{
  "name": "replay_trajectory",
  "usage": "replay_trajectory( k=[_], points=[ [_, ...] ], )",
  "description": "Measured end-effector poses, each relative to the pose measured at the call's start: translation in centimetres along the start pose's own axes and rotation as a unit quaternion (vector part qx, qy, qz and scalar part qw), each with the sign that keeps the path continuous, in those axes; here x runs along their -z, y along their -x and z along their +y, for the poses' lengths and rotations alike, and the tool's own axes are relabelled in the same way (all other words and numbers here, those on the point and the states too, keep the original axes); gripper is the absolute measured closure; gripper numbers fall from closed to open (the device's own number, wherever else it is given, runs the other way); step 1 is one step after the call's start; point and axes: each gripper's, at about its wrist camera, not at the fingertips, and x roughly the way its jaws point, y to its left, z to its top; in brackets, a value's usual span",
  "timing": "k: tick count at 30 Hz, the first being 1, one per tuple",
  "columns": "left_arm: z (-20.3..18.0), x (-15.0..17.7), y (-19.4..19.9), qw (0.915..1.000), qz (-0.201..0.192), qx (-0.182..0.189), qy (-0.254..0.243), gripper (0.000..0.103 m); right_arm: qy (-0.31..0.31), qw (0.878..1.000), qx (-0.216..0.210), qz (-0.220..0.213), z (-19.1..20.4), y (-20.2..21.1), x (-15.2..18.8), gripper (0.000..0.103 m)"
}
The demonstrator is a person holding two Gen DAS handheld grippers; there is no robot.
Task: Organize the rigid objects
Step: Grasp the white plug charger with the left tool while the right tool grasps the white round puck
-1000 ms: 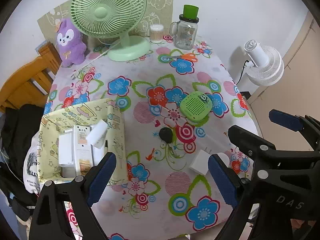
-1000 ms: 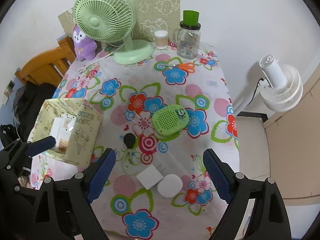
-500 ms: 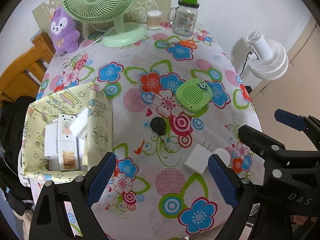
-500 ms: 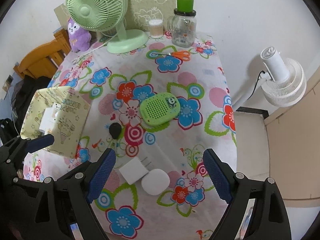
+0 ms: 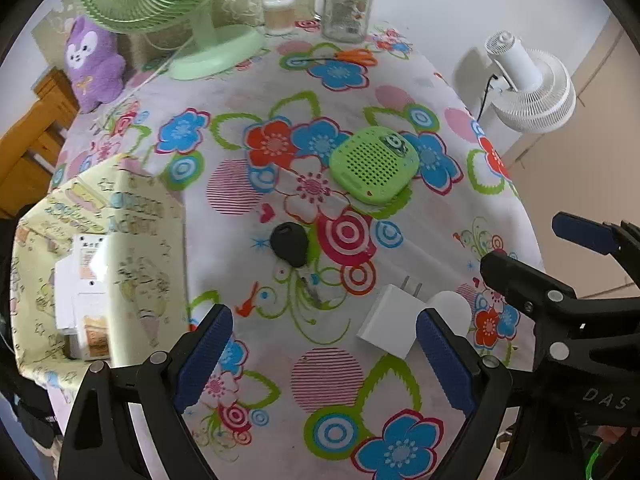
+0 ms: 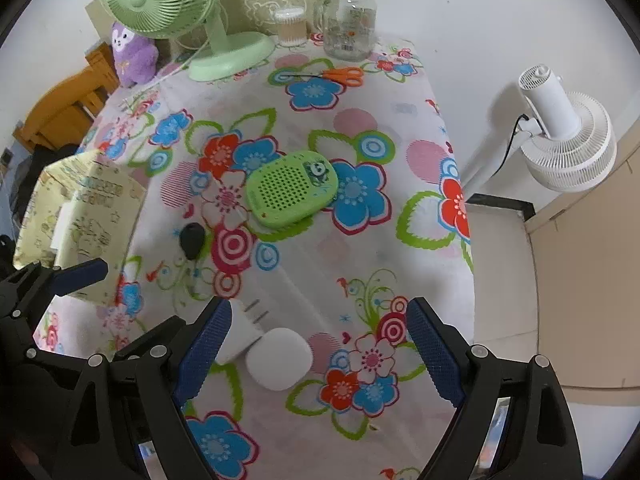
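Both of my grippers have been moving forward and lower over the table since a second ago, so the small objects are now looming larger. My left gripper [image 5: 324, 348] is hanging with its ridged blue pads wide apart, holding nothing; the square white plug adapter [image 5: 390, 326], smooth plastic with two metal prongs, is lying just inside its right pad. My right gripper [image 6: 316, 352] is likewise spread and empty, and the rounded white puck [image 6: 279, 358] is resting between its pads, touching the adapter. Farther ahead, a black key fob [image 5: 290, 244] is lying flat, and beyond it a lime-green perforated speaker [image 5: 374, 164] with a panda sticker. At my left, a pale yellow patterned fabric bin [image 5: 132, 216] is holding white boxes [image 5: 86, 296]. A glossy floral tablecloth [image 5: 256, 92] is covering the table. At the far edge are standing a green desk fan [image 6: 180, 12], a purple plush toy [image 6: 132, 54], a glass jar [image 6: 350, 20] and orange scissors [image 6: 342, 74]. A white floor fan [image 6: 564, 140] is standing by the wall.
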Motion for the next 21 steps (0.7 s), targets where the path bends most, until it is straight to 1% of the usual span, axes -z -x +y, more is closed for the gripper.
replay_trajectory(
  k=[11,16,19,21],
  points=[
    [-1.8,0.7,-3.5,0.9988,0.033,0.016,-0.033,0.009,-0.007,0.999,0.006,0.032,-1.0,-3.1,1.9,0.013],
    [-2.4,1.1,-4.7,0.9981,0.041,0.017,-0.043,0.009,-0.012,0.999,0.005,0.043,-1.2,-4.0,2.6,0.013],
    [-2.7,1.2,-5.2,0.9976,0.046,0.017,-0.049,0.012,-0.016,0.999,0.004,0.048,-1.3,-4.4,2.9,0.013],
    [-3.0,1.2,-5.5,0.9975,0.043,0.016,-0.054,0.011,-0.022,0.998,0.003,0.050,-1.5,-4.6,3.1,0.013]
  ],
)
